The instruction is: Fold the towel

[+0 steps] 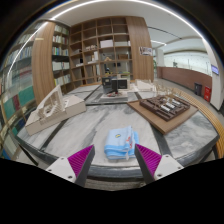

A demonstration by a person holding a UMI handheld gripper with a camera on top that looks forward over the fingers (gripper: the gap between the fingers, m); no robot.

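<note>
A light blue towel (120,143) lies folded in a small bundle on the marble tabletop (65,140), just ahead of my fingers and between their lines. My gripper (114,163) is open and empty, held above the table's near edge. Its magenta pads (78,159) stand wide apart at either side, short of the towel and not touching it.
Architectural models stand on the table: a pale one (52,108) at the left, a dark one (110,90) in the middle back, a brown tray model (165,106) at the right. Tall wooden bookshelves (100,45) rise beyond.
</note>
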